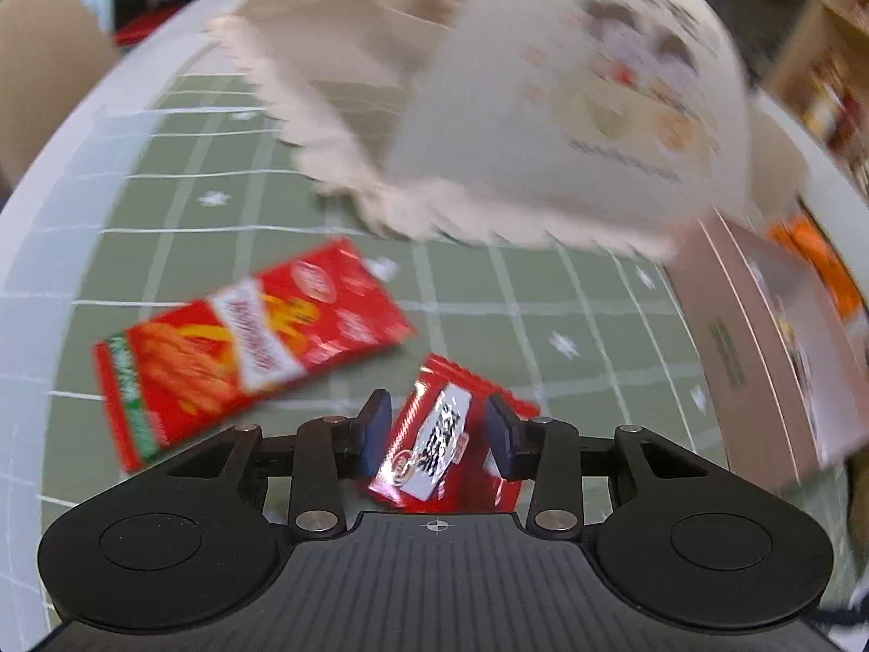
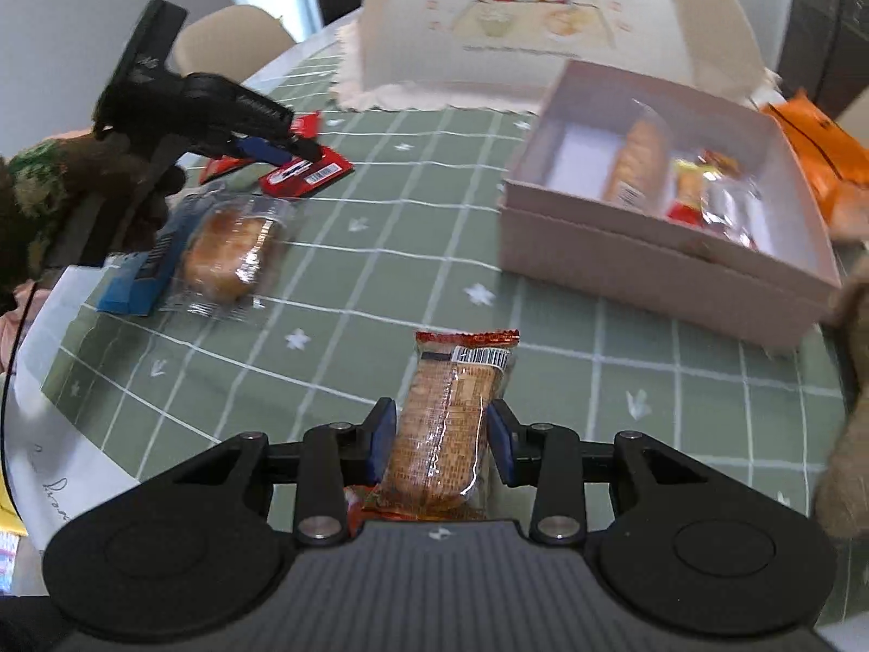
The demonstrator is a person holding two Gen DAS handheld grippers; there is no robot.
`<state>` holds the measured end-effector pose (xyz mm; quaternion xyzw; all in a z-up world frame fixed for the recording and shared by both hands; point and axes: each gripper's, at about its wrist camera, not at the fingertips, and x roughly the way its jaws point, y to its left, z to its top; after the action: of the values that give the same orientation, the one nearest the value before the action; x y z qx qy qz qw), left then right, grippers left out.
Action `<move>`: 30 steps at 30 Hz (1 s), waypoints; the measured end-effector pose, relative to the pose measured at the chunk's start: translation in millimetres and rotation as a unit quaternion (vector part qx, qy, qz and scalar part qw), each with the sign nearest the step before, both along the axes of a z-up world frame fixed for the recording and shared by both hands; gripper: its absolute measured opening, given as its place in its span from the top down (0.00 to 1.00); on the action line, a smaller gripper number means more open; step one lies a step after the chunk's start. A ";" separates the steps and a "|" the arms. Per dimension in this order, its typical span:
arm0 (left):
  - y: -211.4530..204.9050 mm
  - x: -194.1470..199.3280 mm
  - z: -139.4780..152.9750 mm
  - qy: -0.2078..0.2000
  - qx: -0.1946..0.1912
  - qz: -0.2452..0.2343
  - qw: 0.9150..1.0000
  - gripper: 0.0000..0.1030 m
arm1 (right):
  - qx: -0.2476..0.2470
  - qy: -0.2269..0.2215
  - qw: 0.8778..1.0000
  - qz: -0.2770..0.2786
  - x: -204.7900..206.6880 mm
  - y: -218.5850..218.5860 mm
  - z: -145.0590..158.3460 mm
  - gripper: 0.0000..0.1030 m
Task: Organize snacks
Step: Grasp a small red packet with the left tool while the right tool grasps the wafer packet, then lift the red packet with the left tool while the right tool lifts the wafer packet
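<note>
A biscuit pack [image 2: 442, 424] was clamped by the right gripper [image 2: 440, 437] short of the pink box [image 2: 652, 266]; a red packet [image 1: 434, 443] was pinched by the left gripper [image 1: 437, 432]. Carrying into the box seemingly remained.

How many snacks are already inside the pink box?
3 visible in the pink box: a long biscuit pack in the middle, a red-and-yellow wrapped snack beside it, and a clear-wrapped one at the right end. The near wall may hide more.

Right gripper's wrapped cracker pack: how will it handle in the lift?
The cracker pack looks fairly stiff: stacked biscuits fill the clear wrapper, so it probably won't droop. Glossy film may slip between the right gripper pads. Likely light, but the biscuits could crack under hard squeeze.
</note>
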<state>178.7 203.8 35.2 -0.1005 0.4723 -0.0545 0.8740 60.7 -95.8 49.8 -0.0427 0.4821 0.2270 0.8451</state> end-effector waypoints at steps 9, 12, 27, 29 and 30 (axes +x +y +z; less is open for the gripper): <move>-70.9 -46.8 1.9 0.001 0.057 -0.136 0.989 0.58 | -0.007 -0.004 1.000 -0.016 -0.2 -11.8 -4.5 0.64; -84.1 -58.8 6.7 0.004 0.080 -0.138 0.987 0.59 | -0.016 -0.014 1.000 -0.016 -0.4 -11.7 -3.4 0.64; -151.6 -81.5 -4.8 -0.010 0.180 -0.180 0.967 0.44 | -0.024 -0.041 0.997 0.054 -47.2 -5.8 19.2 0.47; -154.5 -79.9 -4.3 -0.006 0.170 -0.181 0.969 0.41 | -0.016 -0.035 0.997 0.064 -53.4 -3.1 19.9 0.47; -154.7 -79.2 -4.5 -0.004 0.162 -0.180 0.970 0.37 | -0.012 -0.031 0.997 0.067 -55.6 -3.0 20.1 0.47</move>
<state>99.5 49.1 30.7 0.1290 0.4819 -0.1341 0.8562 5.0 -98.7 69.9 -0.0925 0.4544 0.2761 0.8419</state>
